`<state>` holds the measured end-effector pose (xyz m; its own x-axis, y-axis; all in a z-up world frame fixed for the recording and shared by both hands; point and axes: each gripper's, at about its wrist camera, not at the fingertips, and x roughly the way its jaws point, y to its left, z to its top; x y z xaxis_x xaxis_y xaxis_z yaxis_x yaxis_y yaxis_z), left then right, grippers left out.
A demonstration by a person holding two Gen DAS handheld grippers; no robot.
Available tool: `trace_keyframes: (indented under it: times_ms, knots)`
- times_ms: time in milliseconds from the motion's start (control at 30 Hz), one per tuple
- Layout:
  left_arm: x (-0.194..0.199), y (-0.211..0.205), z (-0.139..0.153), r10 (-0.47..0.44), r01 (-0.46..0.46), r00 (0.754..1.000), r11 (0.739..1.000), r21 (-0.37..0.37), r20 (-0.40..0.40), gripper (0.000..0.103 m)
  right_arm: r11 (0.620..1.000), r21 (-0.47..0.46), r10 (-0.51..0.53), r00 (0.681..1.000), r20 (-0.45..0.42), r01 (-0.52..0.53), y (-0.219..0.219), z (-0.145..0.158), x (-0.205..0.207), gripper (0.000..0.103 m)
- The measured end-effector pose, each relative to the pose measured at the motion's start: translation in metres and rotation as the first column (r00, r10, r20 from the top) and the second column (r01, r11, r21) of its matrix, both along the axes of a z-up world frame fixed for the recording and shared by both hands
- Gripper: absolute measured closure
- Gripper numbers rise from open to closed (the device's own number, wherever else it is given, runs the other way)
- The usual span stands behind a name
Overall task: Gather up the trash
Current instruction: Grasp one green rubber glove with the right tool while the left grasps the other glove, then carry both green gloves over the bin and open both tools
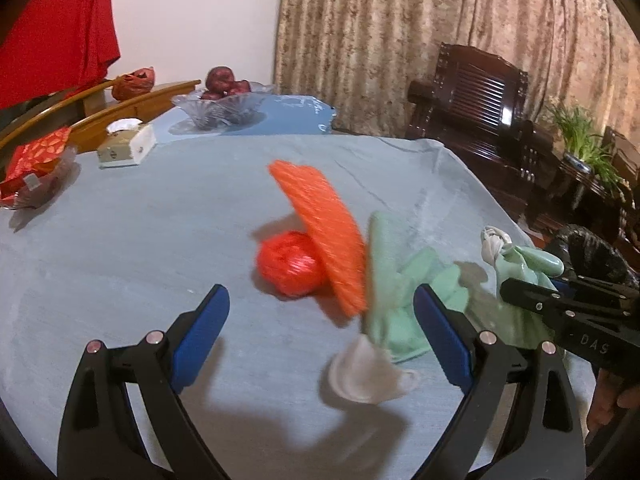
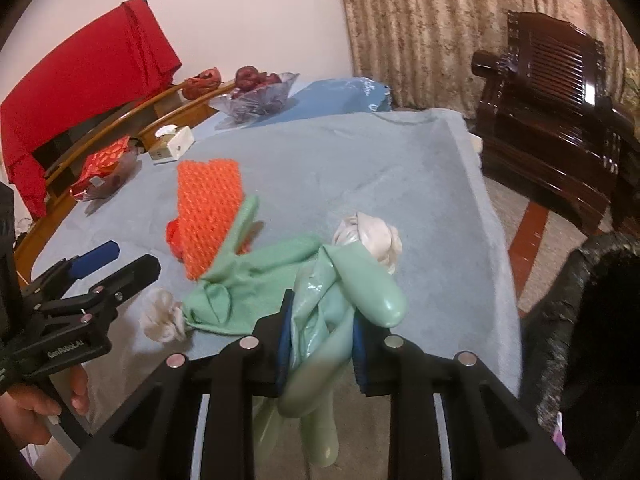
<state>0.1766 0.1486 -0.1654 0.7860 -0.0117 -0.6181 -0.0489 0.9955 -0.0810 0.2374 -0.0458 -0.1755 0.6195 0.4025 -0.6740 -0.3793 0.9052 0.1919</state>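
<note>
Right hand-held gripper point(image 2: 320, 344) clenched on green glove point(image 2: 320, 320), lower centre, at surface point(image 2: 400, 184) edge; left hand-held gripper point(image 1: 320, 332) released. Risk: slick glove slipping out short of black bag point(image 2: 580, 320).

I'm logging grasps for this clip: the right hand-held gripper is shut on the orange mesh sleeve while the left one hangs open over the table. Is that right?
Not quite. The right hand-held gripper is shut on the green rubber glove, not the orange mesh sleeve, which is free of both grippers, as the right wrist view shows. The left hand-held gripper does hang open over the table.
</note>
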Motion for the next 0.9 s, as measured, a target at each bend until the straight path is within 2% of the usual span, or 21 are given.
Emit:
trace_keyframes:
  times_ms: [100,367,533,633,700,900]
  knots:
    - [0.002,-0.010,-0.005,-0.023,0.022,1.000,1.000,-0.015,-0.019,0.022,1.000,-0.002,-0.009,1.000,-0.001,0.009,-0.007,-0.001,-0.001,0.078]
    - [0.011,-0.029,-0.017,-0.049,0.048,0.997,0.999,-0.020,-0.056,0.028,1.000,0.004,-0.029,1.000,-0.007,0.029,-0.024,-0.003,-0.002,0.078]
    - [0.021,-0.037,-0.029,-0.076,0.073,0.990,0.997,-0.031,-0.123,0.047,1.000,0.005,-0.029,1.000,-0.008,0.029,-0.025,-0.004,-0.002,0.078]
    - [0.021,-0.040,-0.029,-0.086,0.081,0.988,0.996,-0.045,-0.127,0.064,0.999,0.008,-0.034,0.999,-0.009,0.034,-0.029,-0.005,-0.004,0.078]
    - [0.019,-0.040,-0.027,-0.081,0.075,0.988,0.996,-0.049,-0.130,0.081,0.999,0.011,-0.037,0.999,-0.008,0.037,-0.030,-0.006,-0.005,0.078]
    - [0.006,-0.046,-0.020,-0.099,0.089,0.987,0.992,-0.085,-0.129,0.085,0.999,0.012,-0.036,0.999,0.004,0.035,-0.031,-0.001,-0.009,0.078]
